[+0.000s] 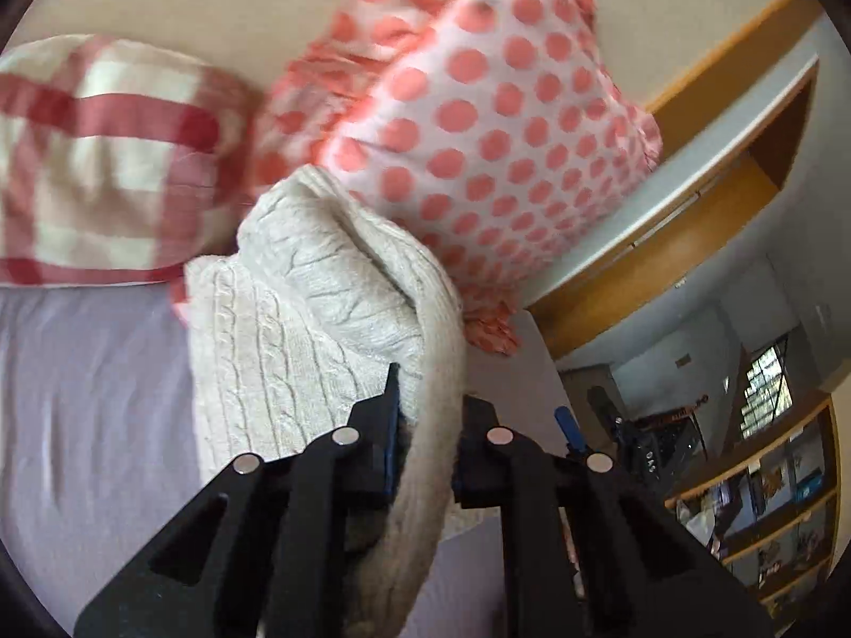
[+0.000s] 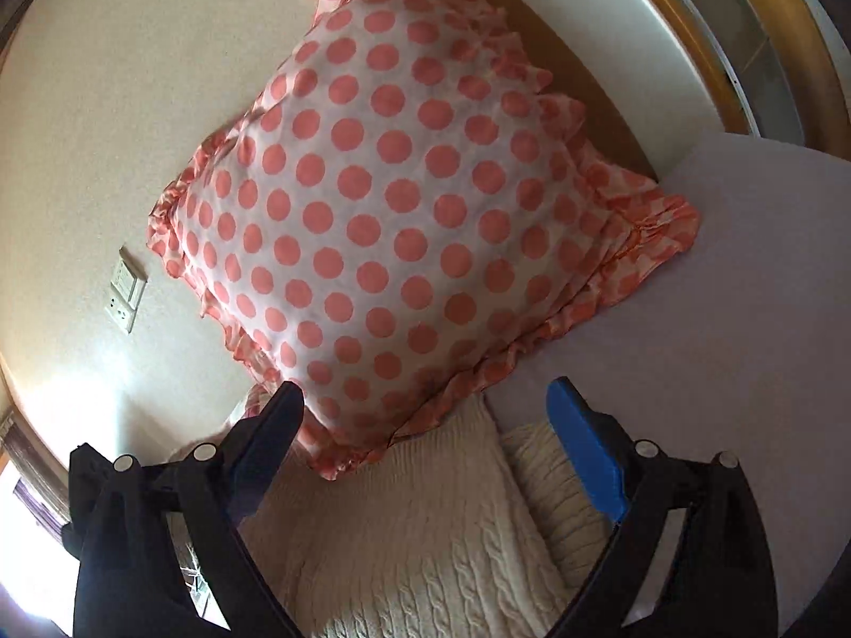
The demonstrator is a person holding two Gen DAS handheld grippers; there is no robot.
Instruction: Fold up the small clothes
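A cream cable-knit sweater [image 1: 298, 308] lies bunched on the lilac bed sheet [image 1: 90, 399]. My left gripper [image 1: 425, 452] is shut on a thick fold of the sweater, which runs between its two fingers and is lifted off the bed. In the right wrist view the sweater [image 2: 425, 542] lies flat below my right gripper [image 2: 425, 414], which is open and empty, with the knit between and under its spread fingers. The tip of the right gripper's blue pad [image 1: 564, 420] shows just right of the left gripper.
A white pillow with pink polka dots [image 2: 399, 223] leans against the wall right behind the sweater. A red-and-cream checked pillow [image 1: 106, 159] lies to its left. A wooden bed frame [image 1: 691, 244] and shelves [image 1: 771, 505] are at the right. A wall socket [image 2: 125, 292] is on the left.
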